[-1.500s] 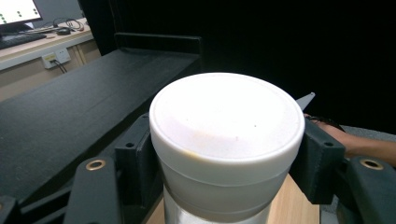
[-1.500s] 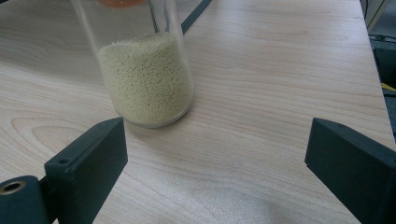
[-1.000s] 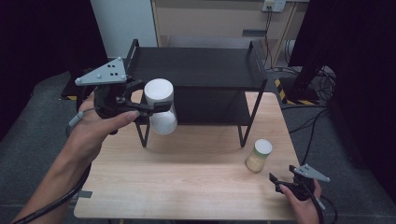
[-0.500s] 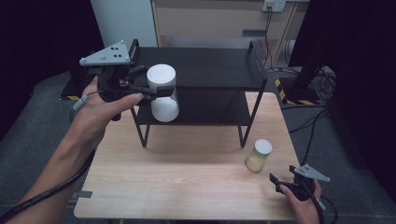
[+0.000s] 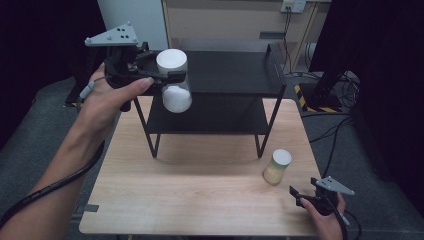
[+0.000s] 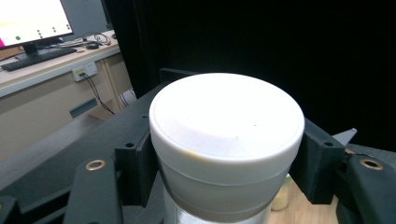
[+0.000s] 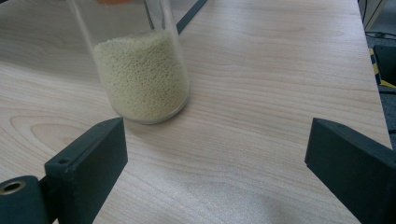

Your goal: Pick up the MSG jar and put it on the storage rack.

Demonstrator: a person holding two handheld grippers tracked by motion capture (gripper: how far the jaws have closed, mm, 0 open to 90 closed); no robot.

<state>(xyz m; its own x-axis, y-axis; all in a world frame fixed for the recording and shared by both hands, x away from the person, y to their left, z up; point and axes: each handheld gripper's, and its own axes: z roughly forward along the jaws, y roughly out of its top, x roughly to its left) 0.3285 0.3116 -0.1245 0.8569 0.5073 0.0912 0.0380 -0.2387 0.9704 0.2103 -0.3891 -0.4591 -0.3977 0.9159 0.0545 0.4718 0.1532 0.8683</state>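
Carrying the white-lidded clear glass jar of white powder (image 5: 173, 80) clamped under its lid in the left gripper (image 5: 167, 76) beside the black metal two-tier shelf (image 5: 230, 75), keep it upright, clear the top edge, set down flat; right gripper (image 5: 306, 196) wide, empty.

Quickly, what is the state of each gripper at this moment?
Left gripper: closed on the white-lidded jar, held up by the black shelf.
Right gripper: open, holding nothing, near the jar of yellow grains.

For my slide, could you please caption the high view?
Left gripper lifts a white-lidded jar beside the black shelf.
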